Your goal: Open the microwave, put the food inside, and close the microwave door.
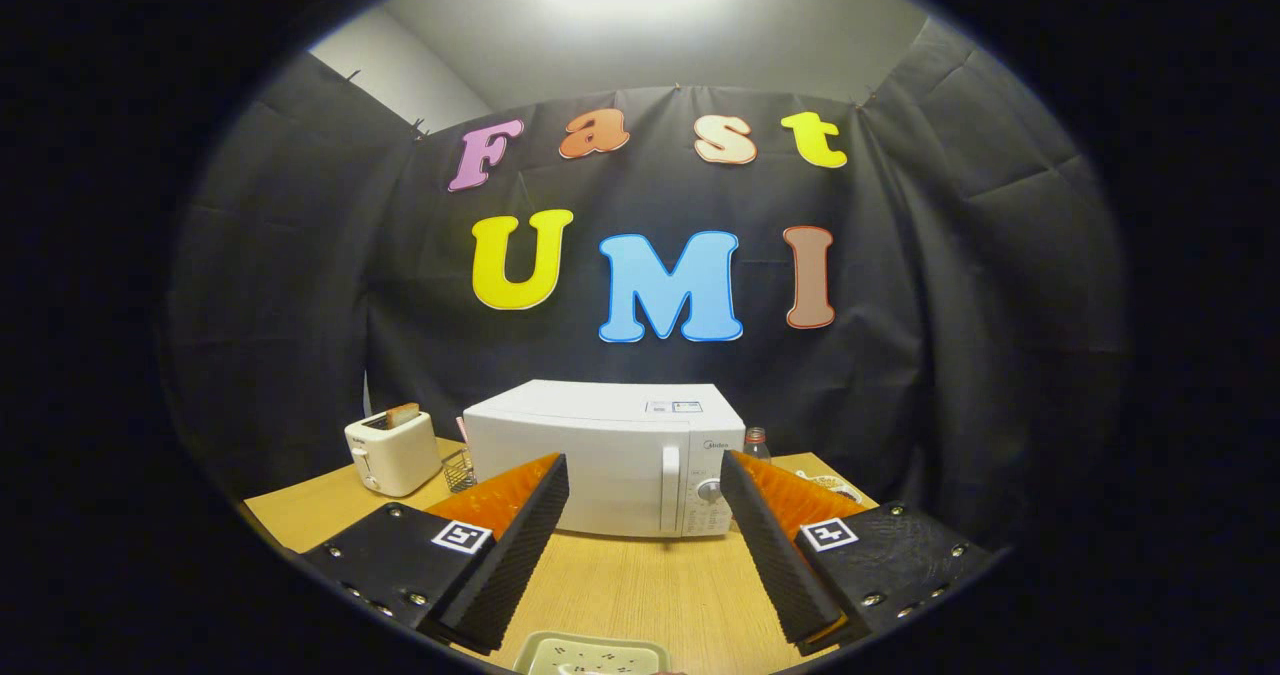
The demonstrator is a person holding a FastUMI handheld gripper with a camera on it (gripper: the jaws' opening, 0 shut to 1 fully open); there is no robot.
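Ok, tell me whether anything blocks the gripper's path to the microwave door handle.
Nothing visible does. The gripper is open, and only bare table lies between it and the microwave, whose handle faces it. The toaster and bottle stand off to the sides.

The wooden table (620,585) carries a white microwave (600,465), door shut, at its centre. A white toaster (392,452) and small wire basket (459,470) stand left of it. A pale dish (590,655) lies nearest, below the spread fingers of the gripper (644,485).
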